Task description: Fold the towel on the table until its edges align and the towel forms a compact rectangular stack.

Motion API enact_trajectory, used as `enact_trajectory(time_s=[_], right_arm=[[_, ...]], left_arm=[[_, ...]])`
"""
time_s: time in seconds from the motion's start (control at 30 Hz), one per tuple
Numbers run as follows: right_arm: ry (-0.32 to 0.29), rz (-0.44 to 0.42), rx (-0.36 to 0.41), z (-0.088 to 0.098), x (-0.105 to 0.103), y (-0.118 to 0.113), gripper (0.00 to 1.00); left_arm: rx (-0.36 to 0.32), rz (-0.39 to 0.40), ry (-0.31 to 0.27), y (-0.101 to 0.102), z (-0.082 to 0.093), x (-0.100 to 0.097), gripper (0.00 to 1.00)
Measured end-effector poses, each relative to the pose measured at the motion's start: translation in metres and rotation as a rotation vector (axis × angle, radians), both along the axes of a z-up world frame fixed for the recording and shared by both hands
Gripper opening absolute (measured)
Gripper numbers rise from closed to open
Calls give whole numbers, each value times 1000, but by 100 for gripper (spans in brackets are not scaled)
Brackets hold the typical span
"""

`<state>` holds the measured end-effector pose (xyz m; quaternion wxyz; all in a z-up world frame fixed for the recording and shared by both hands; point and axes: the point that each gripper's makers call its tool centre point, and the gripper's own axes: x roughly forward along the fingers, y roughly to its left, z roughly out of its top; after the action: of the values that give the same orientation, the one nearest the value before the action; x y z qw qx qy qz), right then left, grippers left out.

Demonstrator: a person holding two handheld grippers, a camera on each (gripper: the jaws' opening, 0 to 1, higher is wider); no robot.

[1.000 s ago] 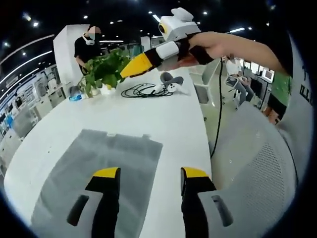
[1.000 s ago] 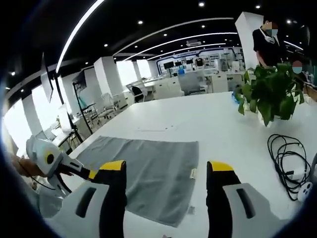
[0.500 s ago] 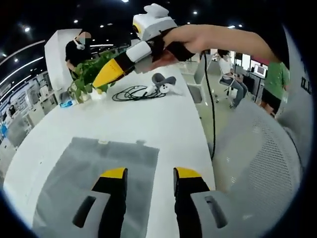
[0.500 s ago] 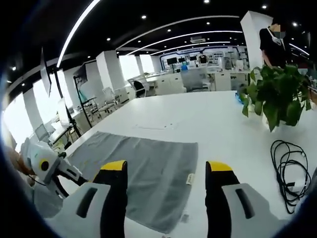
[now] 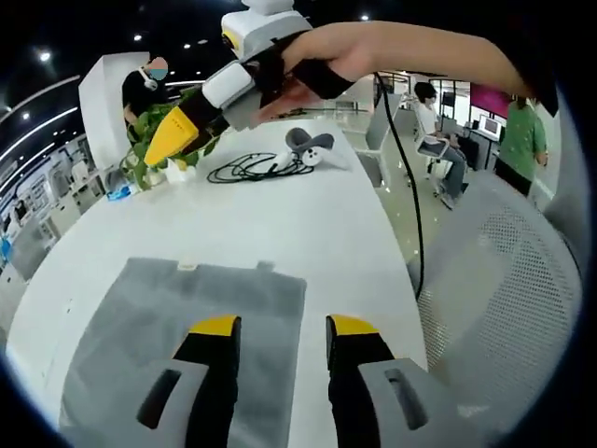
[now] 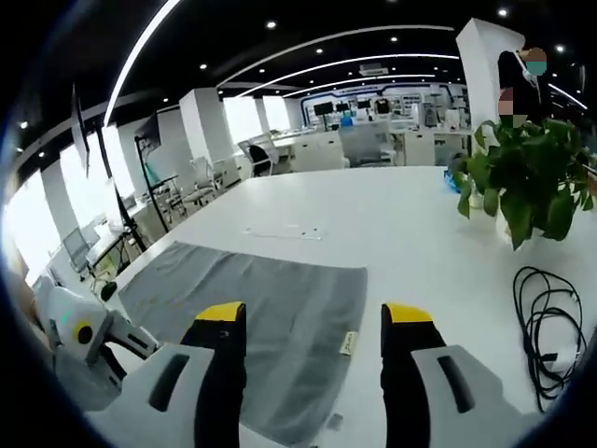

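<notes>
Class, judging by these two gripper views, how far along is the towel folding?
Nothing looks done: the grey towel lies spread flat in one layer on the white table. In hand: the left gripper and right gripper hover open above it, gripping nothing. Left: every fold and aligning the edges.

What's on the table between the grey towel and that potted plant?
In the right gripper view, the stretch of white table between the grey towel and the potted plant is bare; the black cable coils off to the side.

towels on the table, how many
1: a grey towel lying flat on the white table, ahead of both grippers; nothing suggests a second one.
</notes>
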<state>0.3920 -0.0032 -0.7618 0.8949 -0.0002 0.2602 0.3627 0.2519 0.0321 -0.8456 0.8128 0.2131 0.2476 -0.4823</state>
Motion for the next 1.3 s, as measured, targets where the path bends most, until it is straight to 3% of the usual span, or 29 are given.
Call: enact_trajectory(time_s=[0.37,0.67,0.87,1.03,1.3], right_arm=[[32,0,-17,-26,18,0,54],[31,9,-25,-36,33,9,52],[21,15,-25,-38,43,14,51],[18,12,-43,-48,55,14,49],[74,-8,-48,-73,67,17,41]], left_arm=[[5,-36,19,-15,-15,7,37],[16,-44,12,-21,-20,16,37],[-56,-53,56,-37,-15,15,36],[-31,-87,60,-48,-24,14,36],[9,-113,68,-55,-36,21,37]])
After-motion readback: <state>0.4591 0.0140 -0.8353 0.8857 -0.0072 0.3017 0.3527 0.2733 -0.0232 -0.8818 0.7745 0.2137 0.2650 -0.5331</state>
